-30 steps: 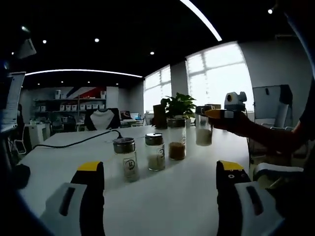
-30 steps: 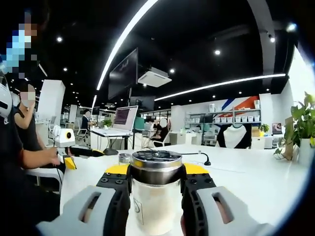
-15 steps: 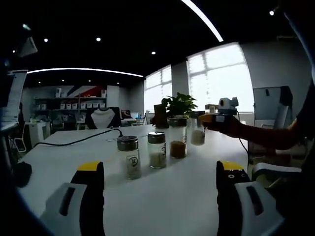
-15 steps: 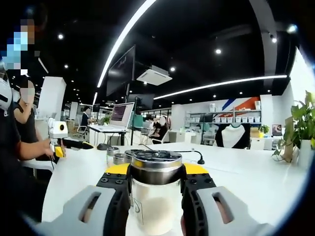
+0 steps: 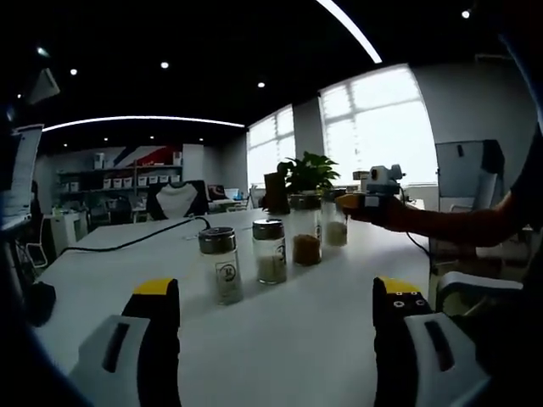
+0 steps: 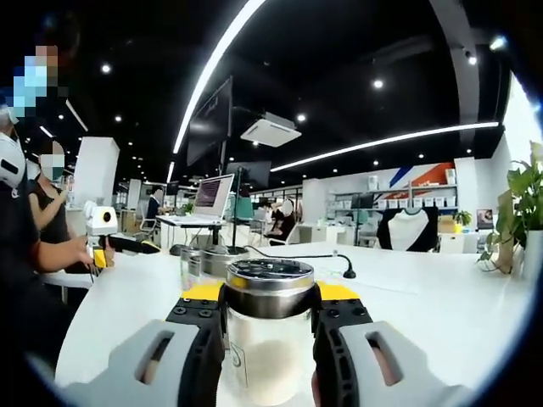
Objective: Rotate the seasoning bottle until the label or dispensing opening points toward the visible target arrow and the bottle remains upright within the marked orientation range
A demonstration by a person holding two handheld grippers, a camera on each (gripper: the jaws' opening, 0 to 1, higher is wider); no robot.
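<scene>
In the right gripper view a glass seasoning bottle (image 6: 268, 339) with a metal lid and white powder stands upright between my right gripper's (image 6: 269, 293) jaws, which are shut on it. The left gripper view shows that same bottle (image 5: 334, 222) at the far end of a row, held by the right gripper (image 5: 363, 202) reaching in from the right. Whether it touches the table I cannot tell. My left gripper (image 5: 276, 292) is open and holds nothing, well short of the row. It also appears at the far left as the left gripper (image 6: 103, 234), held by a hand.
Three more bottles stand in a row on the white table (image 5: 314, 314): a pale one (image 5: 221, 264), a second pale one (image 5: 269, 252) and a brown-filled one (image 5: 305, 238). A potted plant (image 5: 309, 175) stands behind them. A black cable (image 5: 127, 246) crosses the left side.
The right gripper has carried its bottle away from the left gripper and leftward in that view, to just behind the brown-filled bottle. The three standing bottles stay put; both cameras drifted slightly.
</scene>
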